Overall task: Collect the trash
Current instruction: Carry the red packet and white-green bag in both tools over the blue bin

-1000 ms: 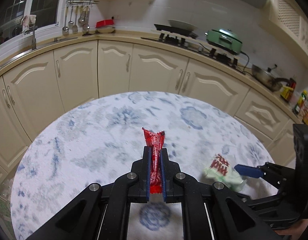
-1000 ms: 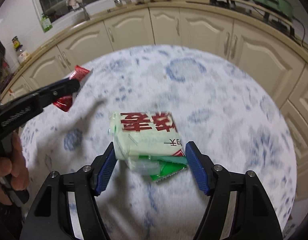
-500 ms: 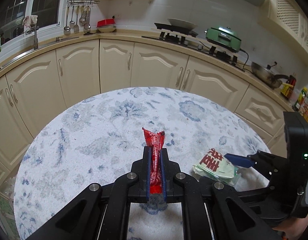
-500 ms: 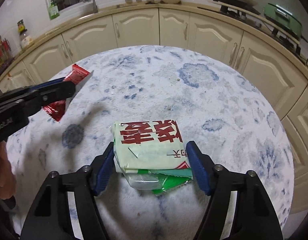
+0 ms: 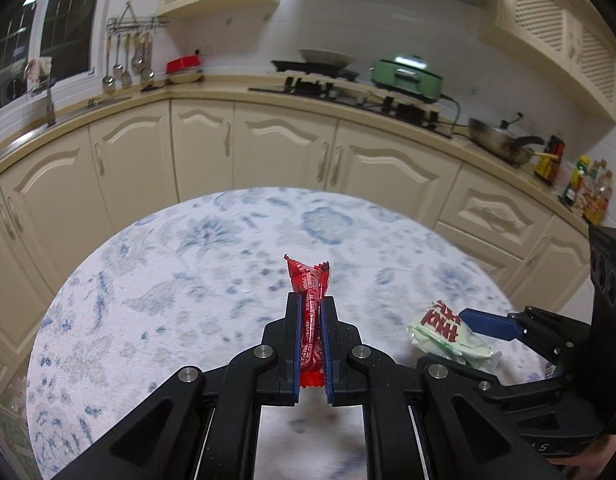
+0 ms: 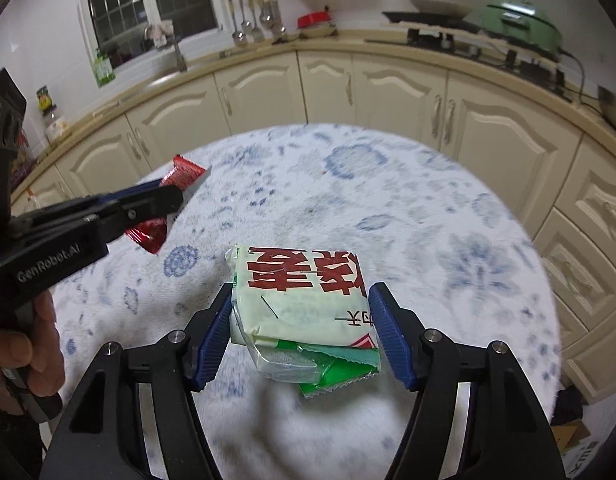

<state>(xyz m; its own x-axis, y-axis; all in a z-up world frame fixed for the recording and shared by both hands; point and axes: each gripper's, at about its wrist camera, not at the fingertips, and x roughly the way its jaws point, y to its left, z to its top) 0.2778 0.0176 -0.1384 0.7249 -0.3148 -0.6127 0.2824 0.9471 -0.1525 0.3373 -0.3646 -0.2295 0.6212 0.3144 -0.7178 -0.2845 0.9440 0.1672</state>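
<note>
A red snack wrapper [image 5: 308,280] sticks out forward from my left gripper [image 5: 311,300], which is shut on it above the round blue-and-white table [image 5: 168,280]. In the right wrist view the same wrapper [image 6: 184,170] hangs at the left in that gripper [image 6: 176,196]. A pale packet with red characters and a green torn end [image 6: 300,308] sits between the blue pads of my right gripper [image 6: 304,292]. The jaws are closing, both pads press its sides, and a shadow lies under it. From the left wrist view the packet [image 5: 443,332] shows at the right beside a blue fingertip [image 5: 487,322].
Cream cabinets [image 5: 268,152] curve around behind the table. On the counter stand a stove [image 5: 347,92], a green cooker [image 5: 407,74], a wok [image 5: 495,142] and bottles [image 5: 587,192]. A person's hand [image 6: 36,340] grips the left handle.
Both grippers have risen and drawn back from the table. The right jaws have narrowed onto the pale packet, which has come up with them. The left grip on the red wrapper is unchanged.
</note>
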